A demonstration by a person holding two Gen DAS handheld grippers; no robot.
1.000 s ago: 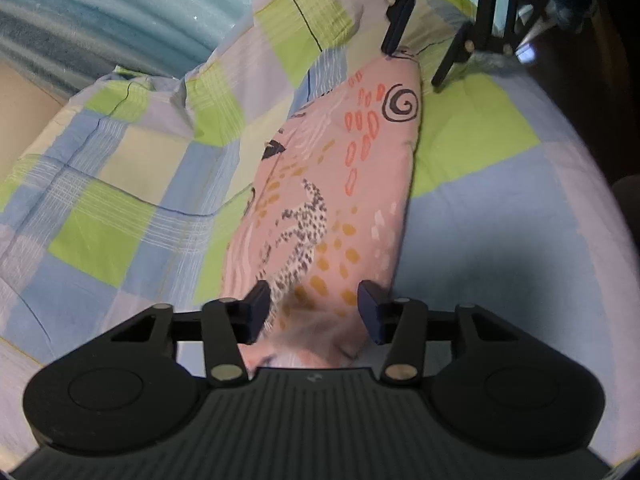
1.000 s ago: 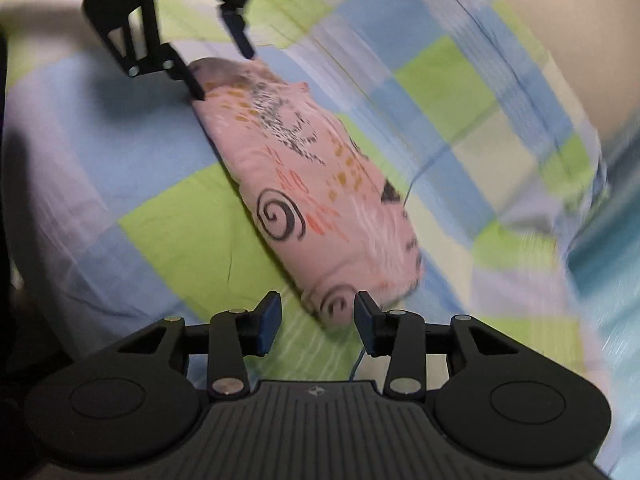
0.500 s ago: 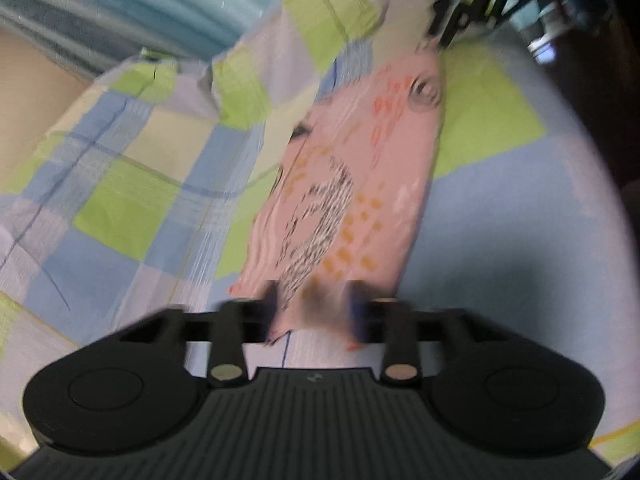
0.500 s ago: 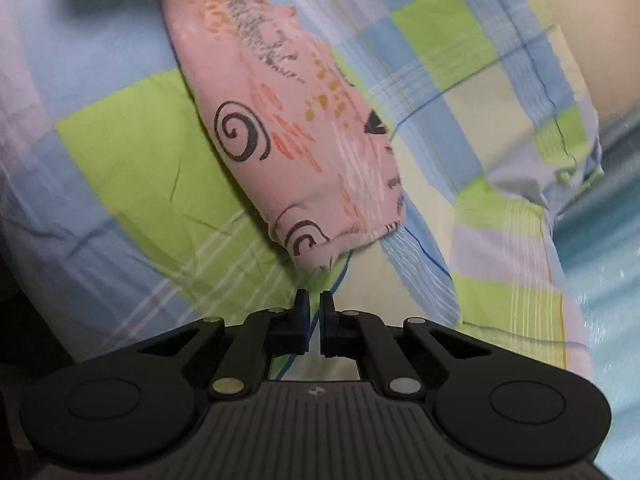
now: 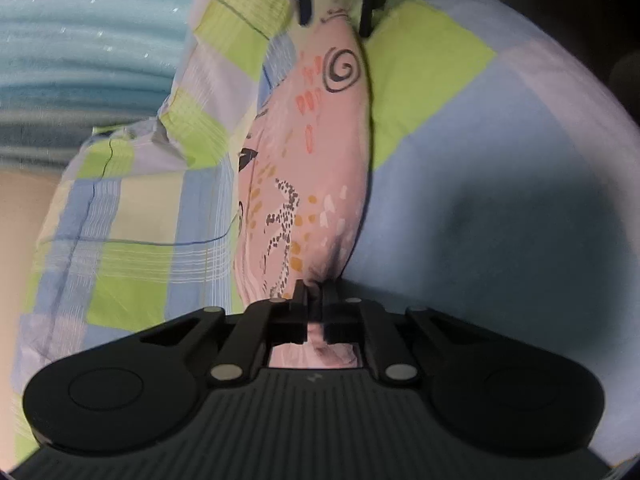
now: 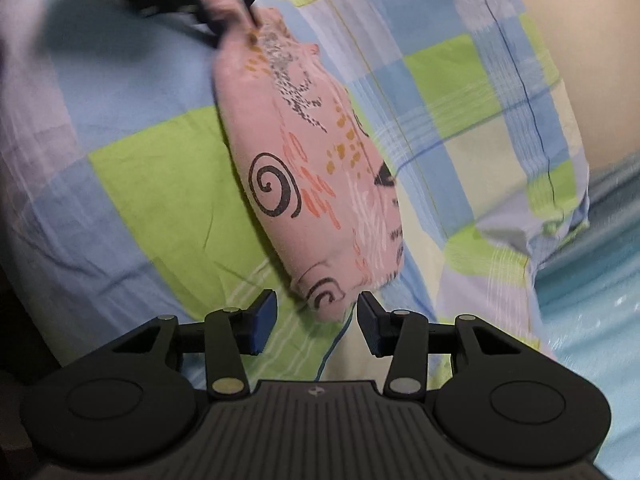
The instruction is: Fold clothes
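garment [image 5: 316,168]: soft, light, limp pink cloth on the bed [image 5: 460,184] | left gripper [image 5: 315,304]: fingers pinching its near end | right gripper [image 6: 317,318]: fingers opening, far end's tip between them, unpinched | hold: both ends, or it sags.

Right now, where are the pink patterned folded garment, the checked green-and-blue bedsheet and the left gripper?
pink patterned folded garment [image 6: 320,184]: right wrist view, middle of its top face.
checked green-and-blue bedsheet [image 6: 152,184]: right wrist view, bare green square.
left gripper [image 5: 316,300]: left wrist view, between fingertips, shut on the garment's end.
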